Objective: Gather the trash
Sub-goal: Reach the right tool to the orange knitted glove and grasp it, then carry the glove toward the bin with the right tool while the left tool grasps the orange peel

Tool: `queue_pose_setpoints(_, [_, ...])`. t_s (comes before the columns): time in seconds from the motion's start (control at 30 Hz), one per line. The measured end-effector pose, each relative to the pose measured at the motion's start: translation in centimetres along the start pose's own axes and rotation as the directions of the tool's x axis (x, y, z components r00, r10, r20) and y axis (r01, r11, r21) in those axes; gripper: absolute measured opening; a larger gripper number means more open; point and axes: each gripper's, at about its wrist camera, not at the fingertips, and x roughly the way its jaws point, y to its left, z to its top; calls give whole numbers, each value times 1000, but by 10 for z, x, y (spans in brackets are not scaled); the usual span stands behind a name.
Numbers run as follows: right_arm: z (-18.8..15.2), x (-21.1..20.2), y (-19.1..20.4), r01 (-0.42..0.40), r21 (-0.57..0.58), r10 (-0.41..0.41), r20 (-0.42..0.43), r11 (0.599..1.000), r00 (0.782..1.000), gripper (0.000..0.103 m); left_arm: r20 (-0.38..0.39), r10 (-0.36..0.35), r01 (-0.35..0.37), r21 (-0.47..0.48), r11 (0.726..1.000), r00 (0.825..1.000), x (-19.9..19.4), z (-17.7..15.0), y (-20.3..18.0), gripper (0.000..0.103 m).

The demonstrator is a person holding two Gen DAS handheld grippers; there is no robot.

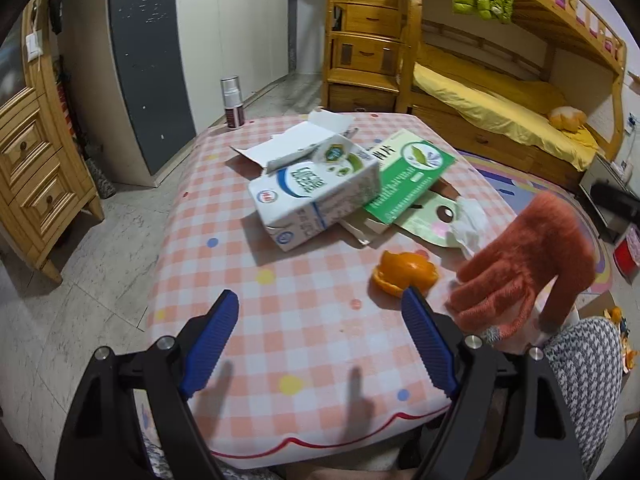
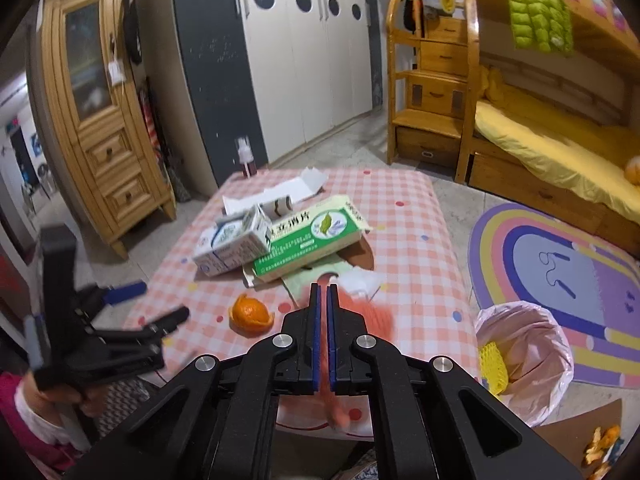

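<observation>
Trash on checked table [image 1: 304, 320]: orange peel [image 1: 404, 274] nearest, milk carton [image 1: 316, 196] beyond, green box [image 1: 412, 172] beside it, tissue [image 1: 468, 224] to right. Right gripper [image 2: 323, 300] clenched on orange glove [image 1: 524, 260], cloth pinched between blue pads, hanging blurred over table edge. Left gripper [image 1: 320, 304] spread wide, empty, above near table. Pink-lined bin [image 2: 524, 352] on floor right of table. Spray bottle [image 1: 233, 101] at far corner. Bunk bed [image 1: 500, 92], wardrobe [image 2: 304, 52] behind

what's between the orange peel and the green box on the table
Mostly bare checked tablecloth. In the right wrist view, only cloth separates the orange peel from the green box; the milk carton sits off to the left.
</observation>
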Motion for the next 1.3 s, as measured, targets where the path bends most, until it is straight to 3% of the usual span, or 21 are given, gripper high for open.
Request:
queue_pose_setpoints(0.13, [9, -4, 0, 40, -34, -39, 33, 999, 999, 0, -9, -22, 23, 14, 1000, 1000, 0, -3, -12, 81])
queue_pose_setpoints(0.3, [-8, 12, -3, 67, -70, -70, -43, 995, 997, 3, -5, -13, 13, 24, 1000, 1000, -1, -6, -17, 81])
queue_pose_setpoints(0.37, [-21, 17, -7, 80, -70, -85, -76, 994, 993, 10, 3, -7, 7, 29, 1000, 1000, -1, -6, -18, 81])
queue_pose_setpoints(0.43, [-34, 22, -11, 110, -68, -116, -103, 992, 988, 34, 6, -8, 7, 30, 1000, 1000, 0, -6, -19, 81])
queue_pose_setpoints(0.47, [-42, 25, -12, 117, -64, -124, -119, 991, 985, 38, 5, -8, 8, 30, 1000, 1000, 1, -6, -19, 81])
queue_pose_setpoints(0.67, [-71, 48, -7, 129, -63, -138, -188, 990, 972, 40, -17, -2, 3, 32, 999, 1000, 9, -11, -22, 81])
queue_pose_setpoints(0.77, [-81, 58, -1, 179, -114, -199, -196, 977, 960, 49, -19, -1, 2, 22, 1000, 1000, 9, -14, -20, 81])
queue_pose_setpoints(0.87, [-85, 55, 0, 227, -137, -249, -176, 964, 952, 47, -22, 4, -3, 16, 1000, 1000, 9, -17, -18, 81])
queue_pose_setpoints(0.93, [-83, 46, -6, 229, -105, -243, -150, 968, 958, 15, -22, 4, -4, 15, 1000, 1000, 8, -18, -19, 81])
queue_pose_setpoints(1.07, [-68, 25, -21, 185, -22, -186, -108, 983, 977, 14, -22, -12, 13, 34, 999, 1000, 10, -17, -27, 81])
queue_pose_setpoints(1.2, [-42, -9, -35, 171, 40, -171, -7, 984, 985, 14, -14, -28, 29, 82, 996, 1000, 14, -12, -43, 81])
queue_pose_setpoints(1.3, [-27, -27, -40, 180, 52, -182, 48, 982, 982, 14, -5, -37, 38, 108, 993, 999, 24, -7, -54, 73])
